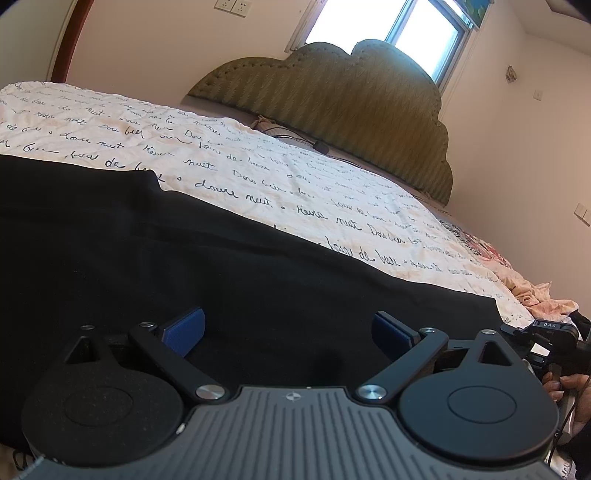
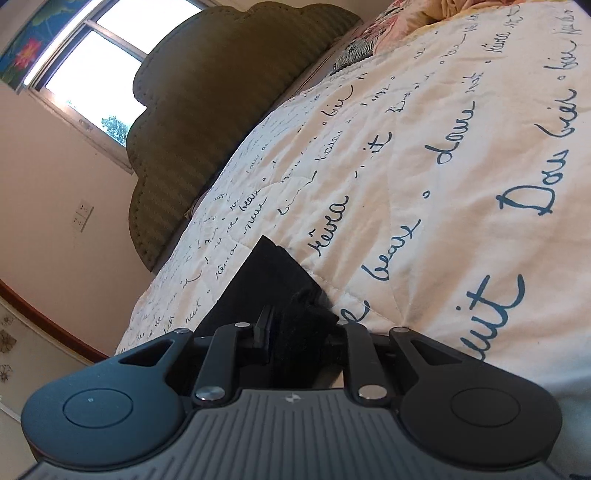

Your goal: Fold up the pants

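Left gripper (image 1: 288, 332): low over the black cloth, jaws spread wide, blue pads (image 1: 186, 330) well apart with nothing between them, so it is released.
Right gripper (image 2: 303, 332): clenched on a bunched wad of the black fabric, fingers drawn close together with the cloth pinched between them; it also shows at the right edge of the left wrist view.
Pants (image 1: 184, 266): black, lying flat across the near side of the bed in the left wrist view, running from the left edge to the lower right, their far edge lying along the printed script; in the right wrist view a corner of them (image 2: 266, 284) rises out of the clamped fingers and rests against the quilt.
Quilt (image 1: 258, 173): cream, covered in dark cursive writing, spread over the bed under the pants.
Headboard (image 1: 332, 99): olive-green, scalloped top, standing at the far end of the bed.
Window (image 1: 388, 26): bright, right behind the headboard.
Bedding heap (image 1: 532, 295): pinkish, crumpled, at the right end of the quilt.
Hand (image 1: 565, 387): just visible at the right edge, on the right gripper's handle.
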The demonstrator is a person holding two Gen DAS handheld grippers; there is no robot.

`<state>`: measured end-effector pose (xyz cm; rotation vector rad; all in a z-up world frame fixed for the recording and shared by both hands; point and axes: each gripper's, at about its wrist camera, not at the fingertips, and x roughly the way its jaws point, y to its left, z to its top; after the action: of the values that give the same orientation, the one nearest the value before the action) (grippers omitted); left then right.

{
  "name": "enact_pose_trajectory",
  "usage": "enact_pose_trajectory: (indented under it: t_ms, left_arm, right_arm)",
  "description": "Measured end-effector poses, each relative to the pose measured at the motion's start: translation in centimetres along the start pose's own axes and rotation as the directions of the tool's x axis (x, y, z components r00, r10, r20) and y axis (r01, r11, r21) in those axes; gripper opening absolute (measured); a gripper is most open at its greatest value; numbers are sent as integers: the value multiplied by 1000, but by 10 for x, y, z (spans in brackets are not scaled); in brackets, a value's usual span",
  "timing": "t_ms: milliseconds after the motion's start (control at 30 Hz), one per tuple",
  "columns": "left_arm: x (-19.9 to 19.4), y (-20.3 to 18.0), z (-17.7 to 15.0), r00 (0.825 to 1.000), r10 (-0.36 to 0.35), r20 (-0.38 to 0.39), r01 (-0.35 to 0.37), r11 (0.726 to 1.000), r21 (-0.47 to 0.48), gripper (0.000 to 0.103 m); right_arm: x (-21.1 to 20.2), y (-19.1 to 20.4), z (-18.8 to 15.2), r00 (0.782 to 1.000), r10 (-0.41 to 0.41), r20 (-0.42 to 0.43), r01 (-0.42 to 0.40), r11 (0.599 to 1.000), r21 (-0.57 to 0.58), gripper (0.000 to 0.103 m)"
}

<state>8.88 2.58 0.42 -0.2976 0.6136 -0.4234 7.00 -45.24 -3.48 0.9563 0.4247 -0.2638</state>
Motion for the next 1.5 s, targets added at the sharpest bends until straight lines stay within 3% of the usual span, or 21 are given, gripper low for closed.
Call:
enact_pose_trajectory:
  t_ms: [167, 233, 267, 333, 367, 433, 467, 533, 600, 733, 833, 1033, 1167, 1200, 1233, 1333, 1367, 1400, 1433, 1467, 1500]
  left_arm:
    - [0, 0, 0, 1000, -2, 2, 2, 1000, -3, 99]
    - [0, -1, 0, 1000, -2, 1, 2, 1000, -3, 99]
    - [1, -1, 0, 1000, 0, 1, 0, 1000, -2, 99]
    - [1, -2, 0, 1000, 7, 0, -7, 1000, 3, 99]
    - [1, -4, 0, 1000, 15, -2, -15, 1000, 11, 99]
    - [1, -14, 2, 998, 65, -11, -65, 997, 42, 97]
    - [2, -21, 6, 995, 95, -22, -94, 994, 63, 95]
    - [6, -38, 18, 995, 84, -62, -80, 995, 66, 94]
    - [13, -63, 36, 996, 12, -92, -7, 998, 56, 95]
    - [50, -141, 65, 981, -126, -147, 147, 978, 147, 97]
    - [101, -201, 71, 943, -190, -272, 247, 950, 193, 96]
    - [200, -281, 49, 851, -153, -502, 293, 932, 213, 87]
    - [222, -313, 28, 829, -136, -543, 338, 894, 293, 85]
    - [228, -318, 24, 827, -114, -551, 333, 888, 316, 73]
    - [234, -320, 20, 828, -81, -555, 310, 892, 331, 49]
    - [243, -312, 20, 841, -46, -539, 256, 912, 321, 21]
    - [245, -307, 22, 841, -47, -539, 245, 922, 301, 20]
    - [247, -301, 25, 835, -62, -546, 244, 932, 266, 20]
    - [248, -296, 28, 832, -75, -549, 240, 942, 234, 21]
    - [248, -291, 31, 831, -83, -550, 231, 951, 207, 21]
    - [247, -286, 34, 832, -89, -547, 224, 957, 185, 20]
  right_arm:
    - [-2, 3, -1, 1000, -4, 7, 4, 1000, -23, 7]
    - [-5, 19, 3, 999, -24, 24, 26, 993, -119, 6]
    - [-7, 33, 2, 998, -42, 40, 50, 974, -220, 6]
    - [-7, 69, -9, 994, -89, 67, 110, 871, -478, 6]
    - [-5, 84, -21, 992, -104, 68, 124, 787, -605, 6]
    - [3, 101, -52, 984, -145, 99, 166, 580, -798, 6]
    - [8, 101, -66, 982, -155, 110, 175, 508, -843, 6]
    - [9, 105, -75, 979, -158, 130, 189, 457, -869, 6]
    - [7, 107, -80, 976, -154, 156, 209, 432, -878, 6]
    - [7, 109, -82, 972, -157, 176, 226, 411, -883, 6]
    - [6, 110, -84, 971, -141, 192, 233, 392, -890, 6]
    - [2, 114, -92, 973, -114, 201, 229, 353, -907, 6]
    - [0, 113, -90, 978, -99, 186, 209, 363, -908, 6]
    - [0, 112, -89, 979, -94, 182, 204, 367, -907, 6]
    - [0, 112, -88, 979, -91, 181, 203, 371, -906, 6]
    - [-1, 111, -86, 983, -83, 165, 184, 379, -907, 9]
    - [-2, 110, -85, 986, -69, 153, 168, 385, -907, 12]
    - [-6, 108, -81, 992, -38, 124, 129, 411, -903, 15]
    - [-10, 103, -73, 995, -6, 98, 90, 457, -885, 26]
    - [-15, 96, -62, 996, 23, 88, 63, 526, -848, 41]
    - [-20, 87, -50, 995, 58, 83, 31, 604, -797, 48]
